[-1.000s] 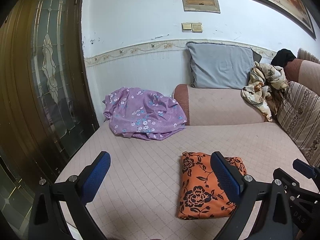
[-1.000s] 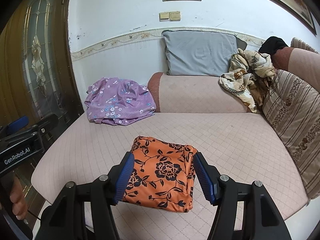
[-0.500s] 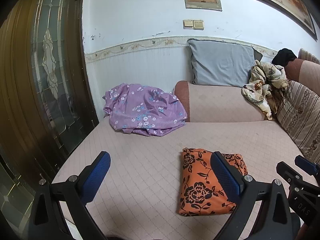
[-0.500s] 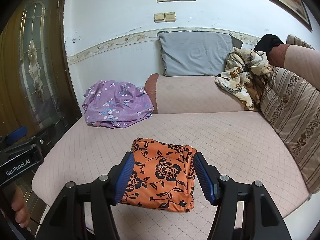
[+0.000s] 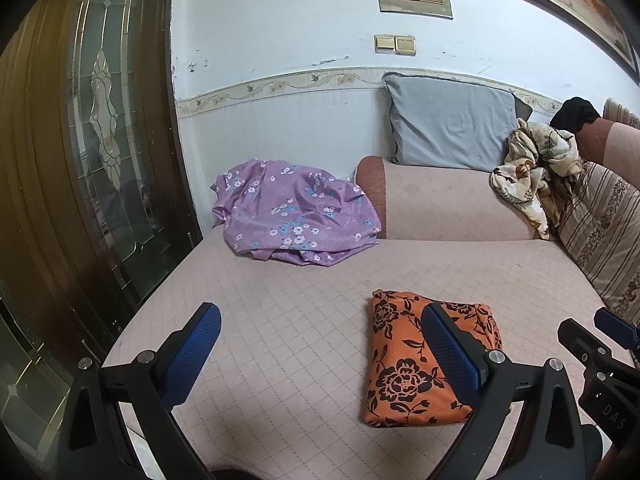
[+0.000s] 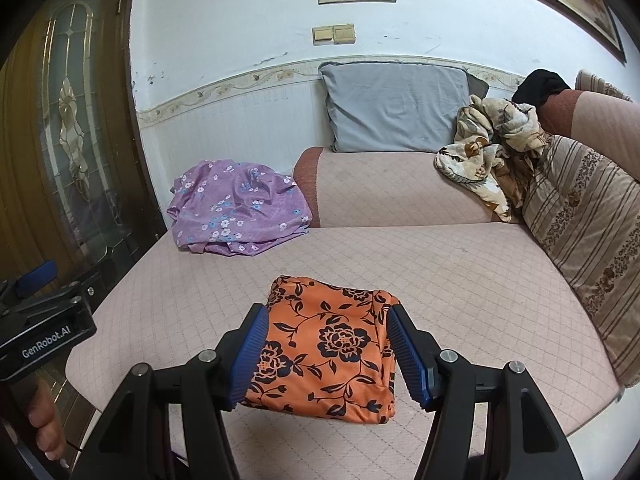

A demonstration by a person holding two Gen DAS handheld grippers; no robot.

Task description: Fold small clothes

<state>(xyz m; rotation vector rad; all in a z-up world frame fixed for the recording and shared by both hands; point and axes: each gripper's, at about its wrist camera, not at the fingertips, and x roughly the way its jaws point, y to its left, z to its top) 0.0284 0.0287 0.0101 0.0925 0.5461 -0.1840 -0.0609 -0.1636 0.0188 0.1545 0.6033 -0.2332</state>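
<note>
A folded orange garment with black flowers [image 5: 404, 364] lies flat near the front edge of the pink sofa seat [image 5: 280, 320]; it also shows in the right wrist view [image 6: 332, 344]. My left gripper [image 5: 320, 356] is open and empty, held above the seat to the left of the garment. My right gripper [image 6: 326, 354] is open and empty, its fingers held above and on either side of the garment, not touching it. A crumpled purple floral garment [image 5: 292, 216] lies at the back left of the seat; the right wrist view shows it too [image 6: 236, 212].
A grey pillow [image 5: 448, 124] leans on the wall behind the armrest. A crumpled cream floral cloth [image 5: 532, 168] and a striped cushion [image 5: 600, 232] sit at the right. A dark wooden door with glass [image 5: 80, 160] stands at the left.
Both grippers have drawn back and slightly up from the sofa, so the orange garment sits a little farther away. The garments have not moved.
</note>
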